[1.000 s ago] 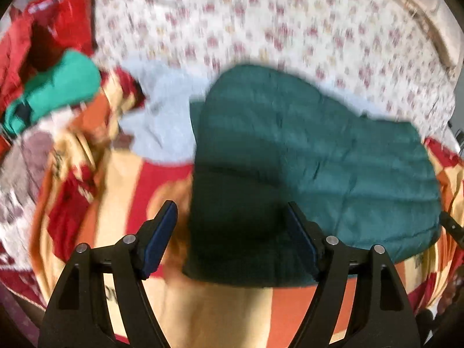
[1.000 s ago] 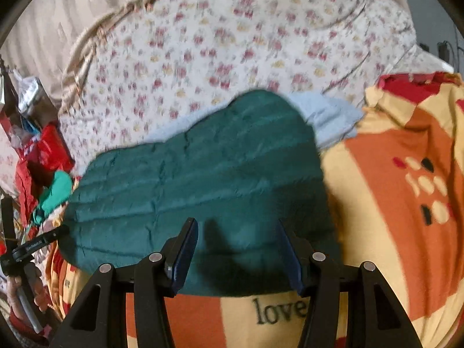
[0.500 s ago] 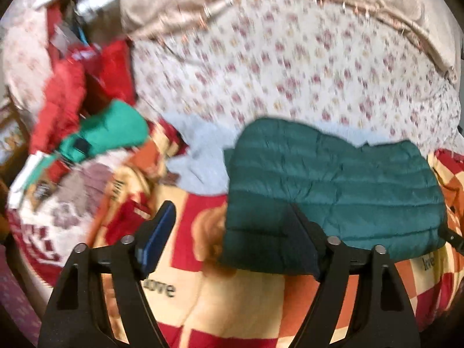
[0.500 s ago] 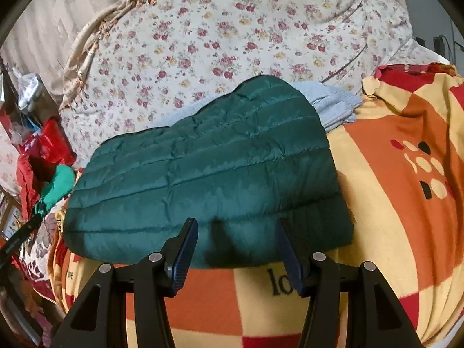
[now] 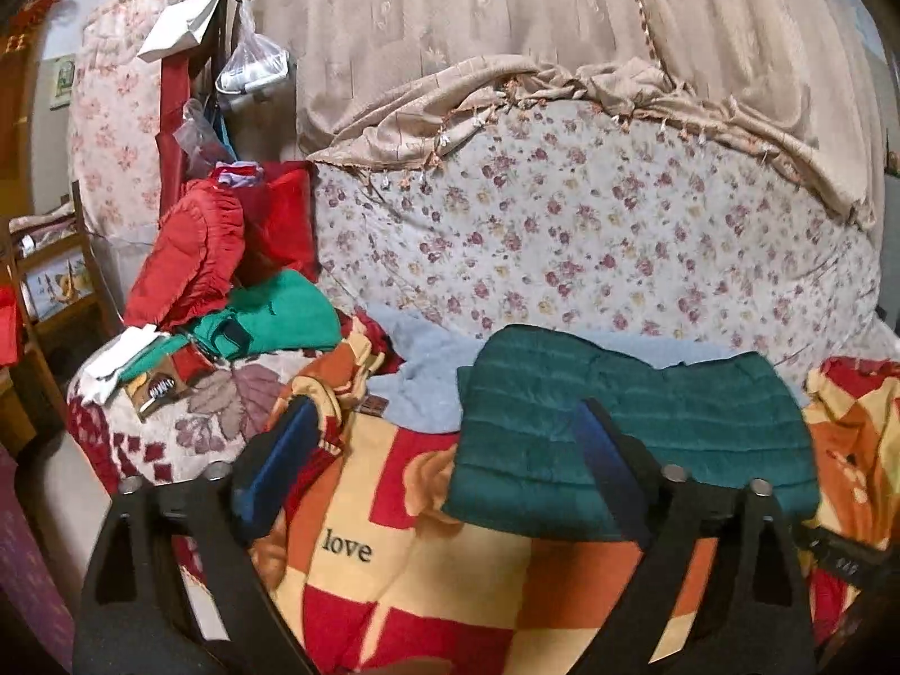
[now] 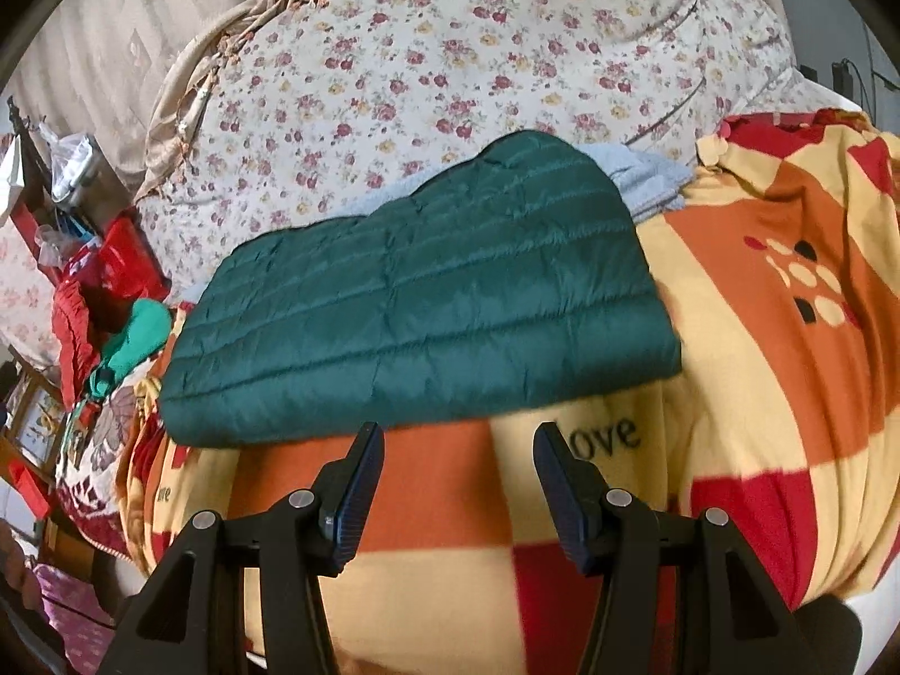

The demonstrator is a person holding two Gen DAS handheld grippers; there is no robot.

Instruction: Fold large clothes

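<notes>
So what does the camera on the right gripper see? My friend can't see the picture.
A folded dark green quilted jacket lies flat on an orange, red and yellow checked blanket. The right gripper hangs open and empty just in front of it. Behind are a light blue fleece and a flowery quilt.

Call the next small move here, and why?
Probably swing the left tongs toward the pile of unfolded clothes at the far left. The green jacket already lies folded flat on the blanket, both tongs are open with nothing between them, and the left's jaws have just been opening wider, so this garment looks done.
</notes>
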